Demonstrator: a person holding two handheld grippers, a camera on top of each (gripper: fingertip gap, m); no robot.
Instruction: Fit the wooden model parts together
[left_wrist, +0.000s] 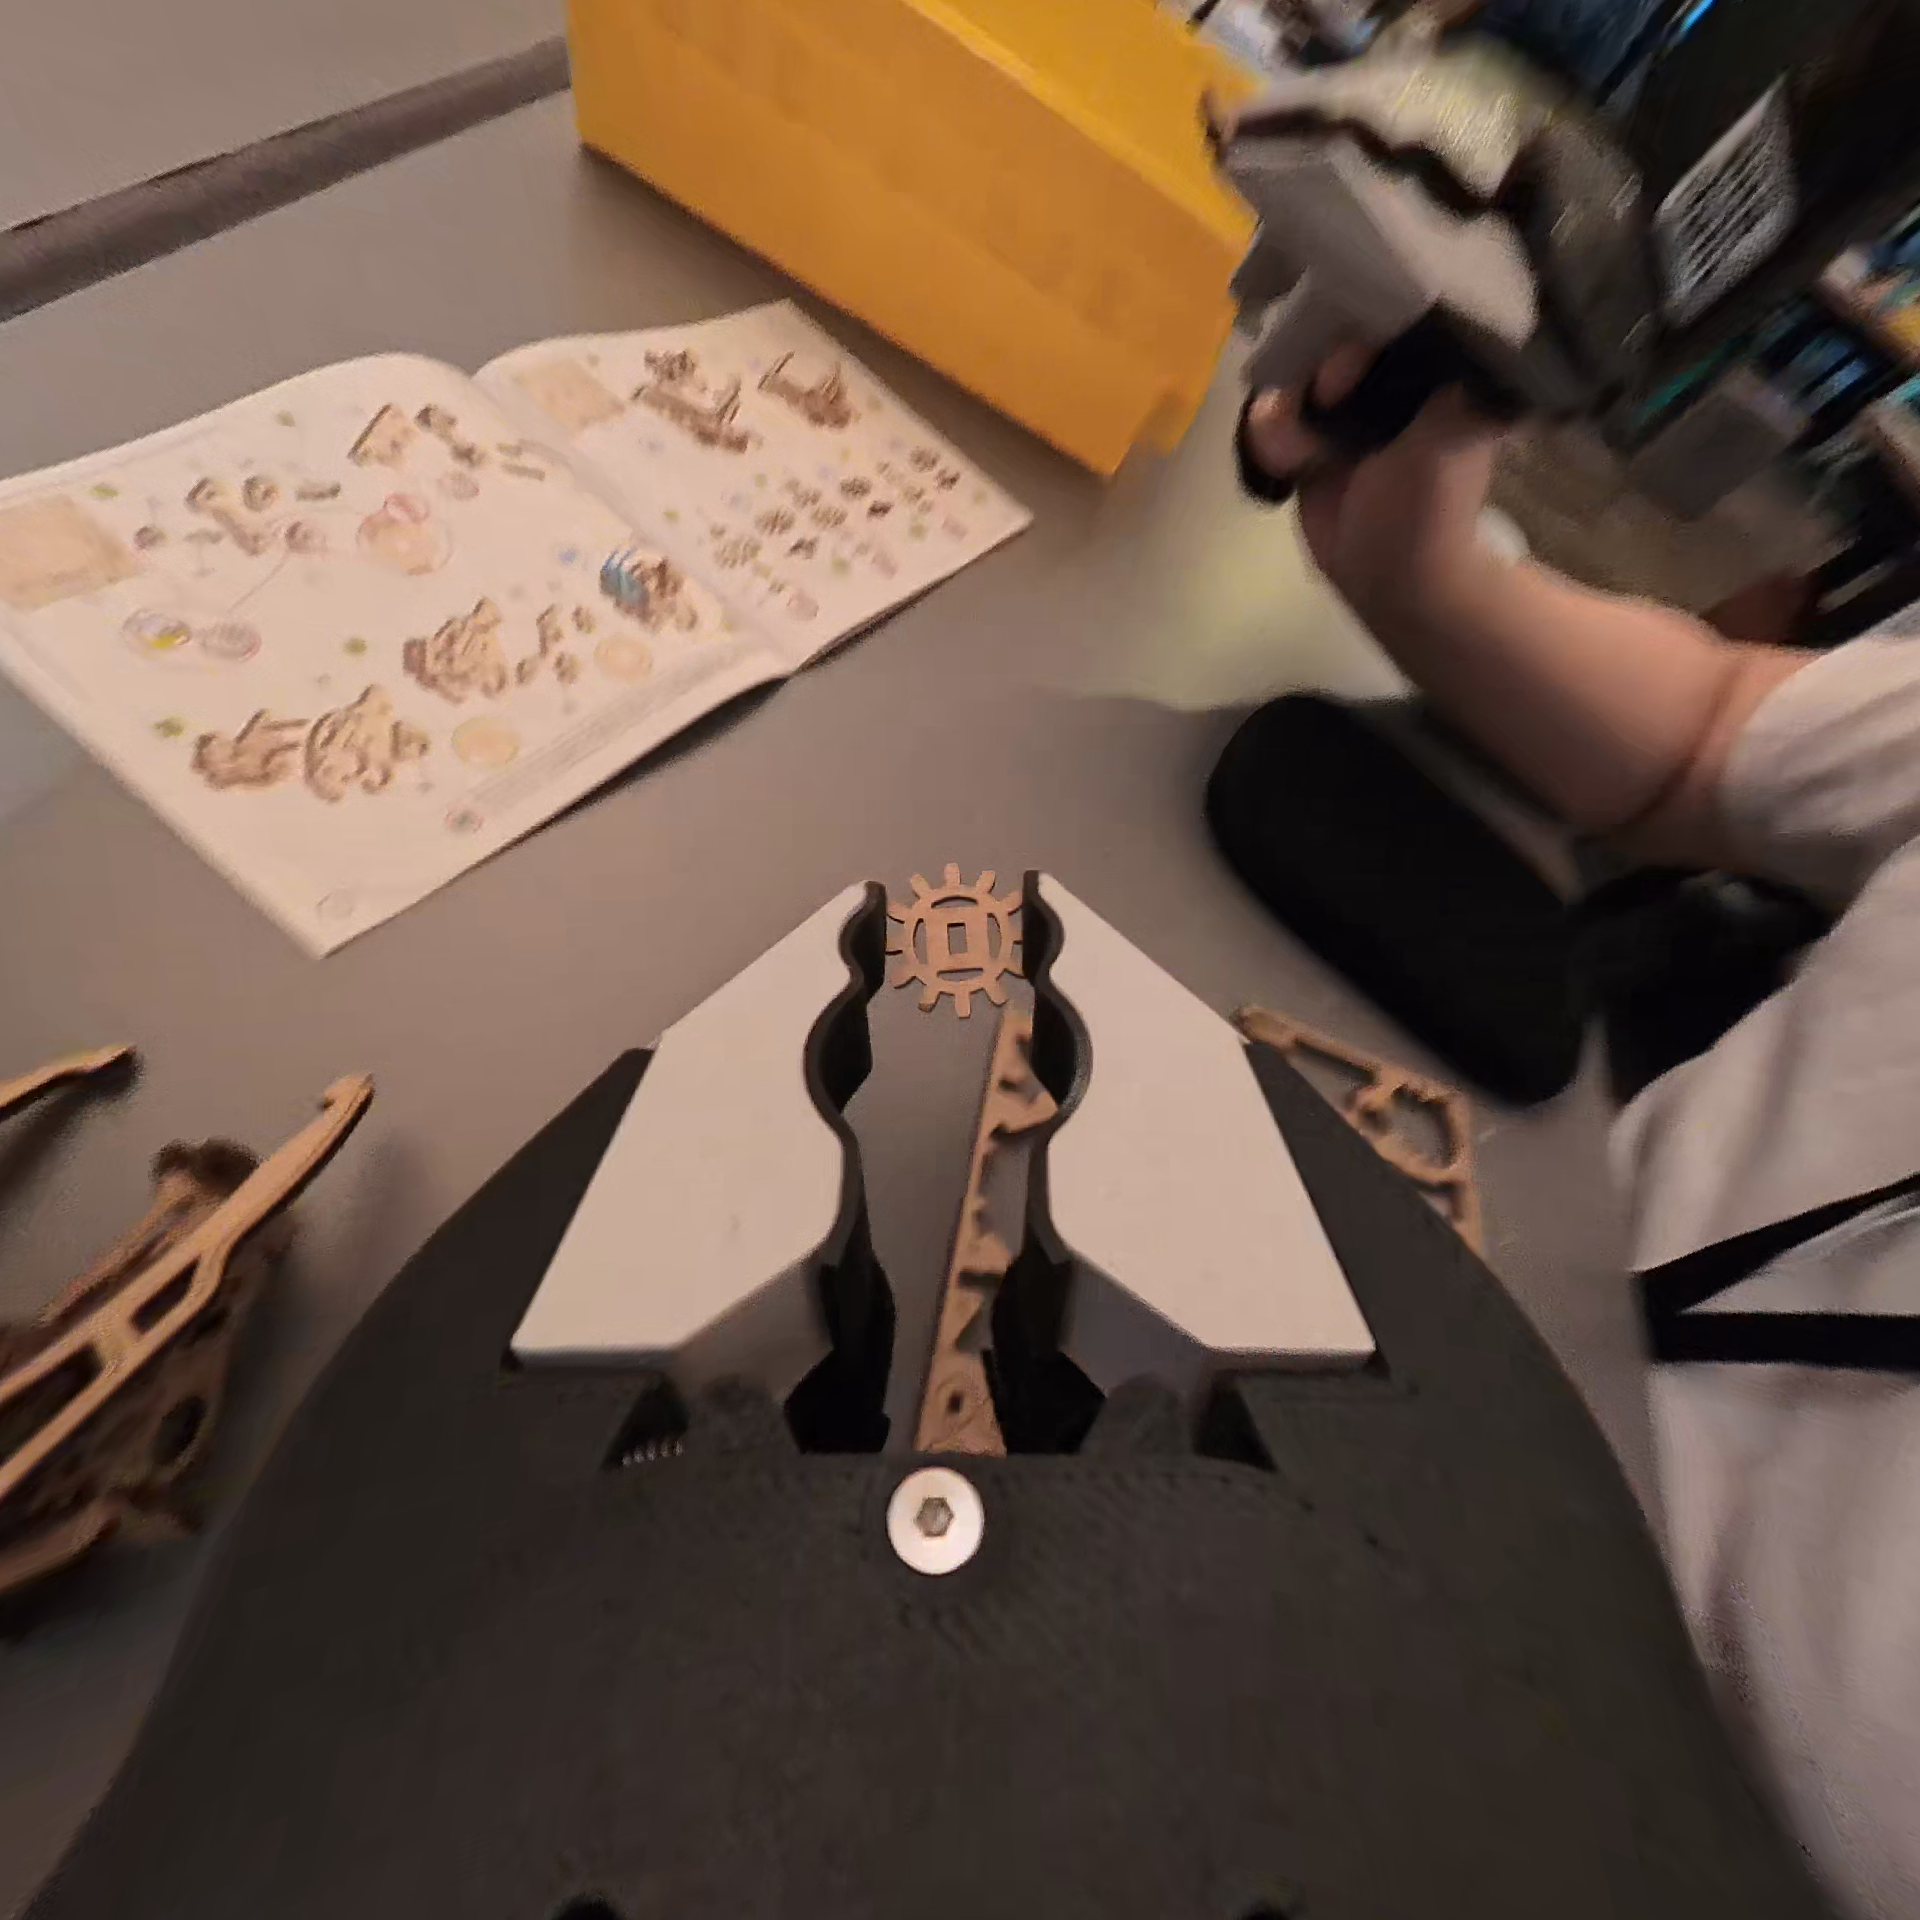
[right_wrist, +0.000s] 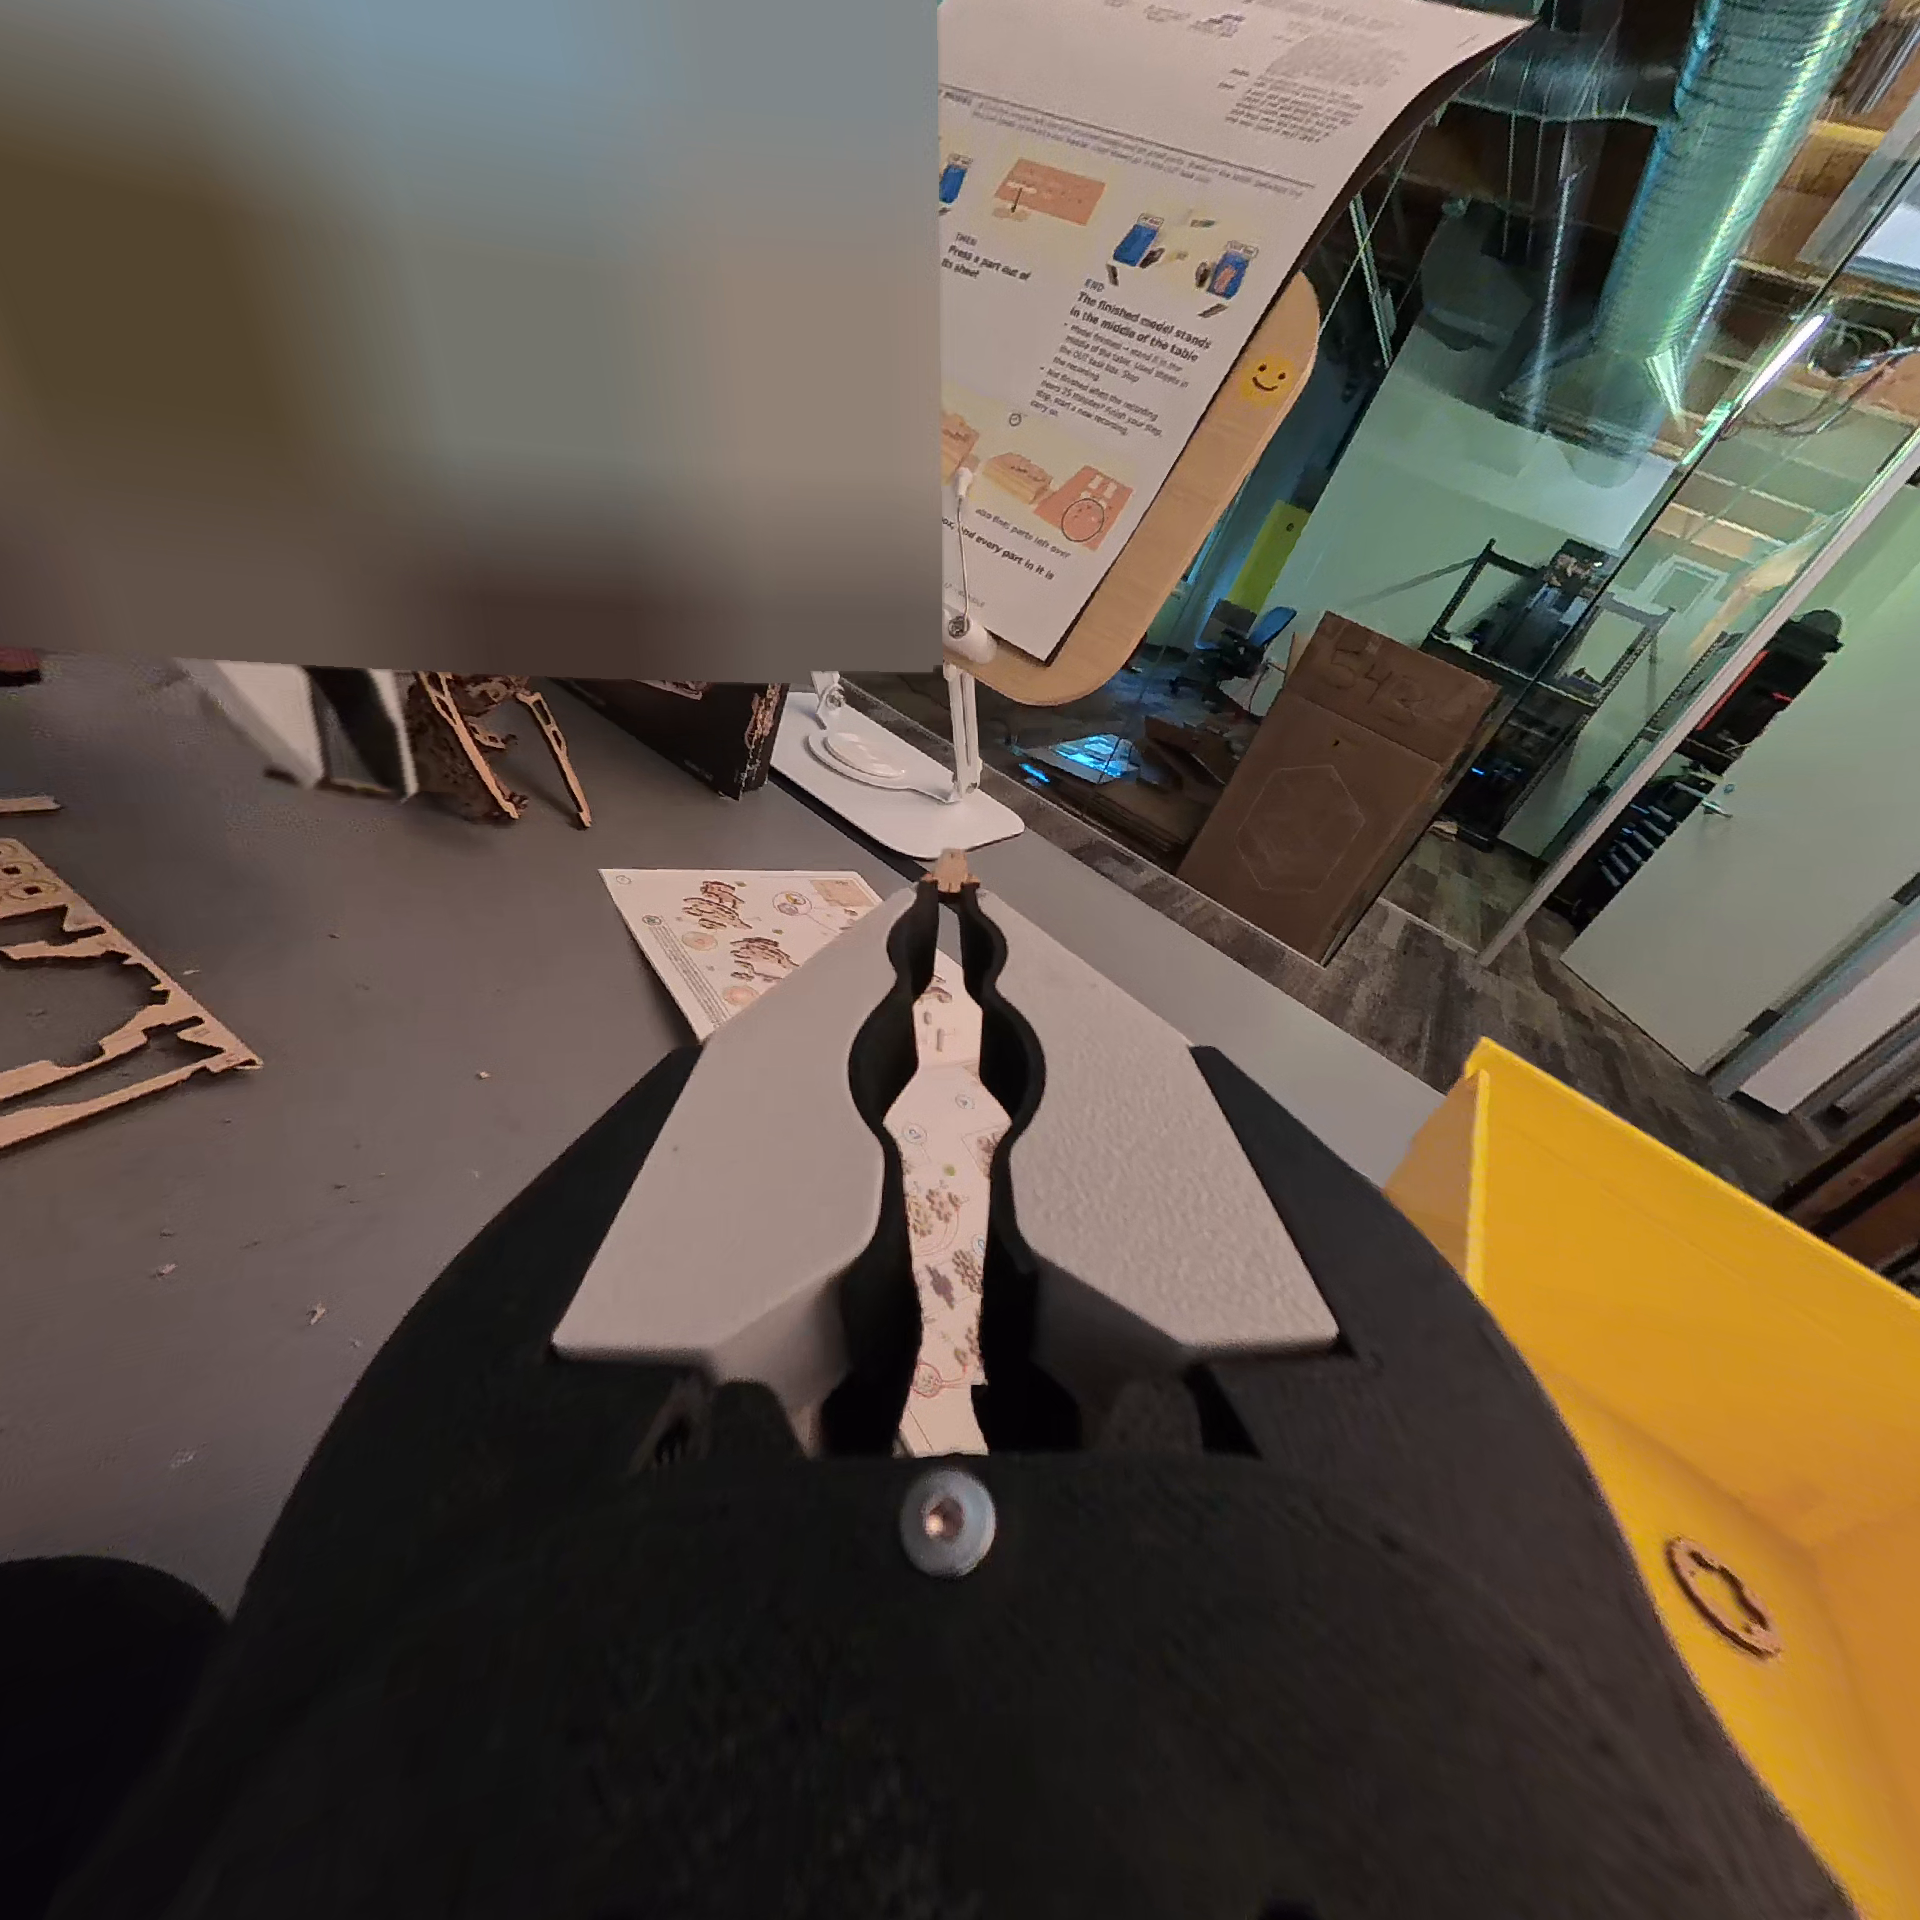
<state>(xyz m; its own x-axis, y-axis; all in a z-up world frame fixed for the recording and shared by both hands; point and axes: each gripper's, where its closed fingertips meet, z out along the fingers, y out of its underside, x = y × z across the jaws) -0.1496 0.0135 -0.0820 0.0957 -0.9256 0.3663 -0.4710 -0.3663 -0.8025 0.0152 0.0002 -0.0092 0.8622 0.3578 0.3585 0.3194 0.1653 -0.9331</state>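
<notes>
My left gripper (left_wrist: 954, 914) is shut on a small wooden gear (left_wrist: 954, 940) with a square hole, held above the grey table. A flat wooden lattice part (left_wrist: 982, 1226) lies under it, and its other end (left_wrist: 1382, 1112) shows to the right. A partly built wooden model (left_wrist: 135, 1320) lies at the left. My right gripper (right_wrist: 951, 894) is shut on a tiny wooden peg (right_wrist: 952, 869), held high over the table. In the left wrist view the right gripper (left_wrist: 1382, 208) is a blur at the upper right, held by a hand (left_wrist: 1351, 499).
An open instruction booklet (left_wrist: 436, 603) lies ahead; it also shows in the right wrist view (right_wrist: 748, 925). A yellow bin (left_wrist: 914, 197) stands behind it; it holds a wooden ring (right_wrist: 1720, 1610). A punched-out wooden sheet (right_wrist: 94, 997), a standing wooden model (right_wrist: 478, 748) and a page on a stand (right_wrist: 1143, 312) are around. My hands' fingertips stand some 20 cm from each other.
</notes>
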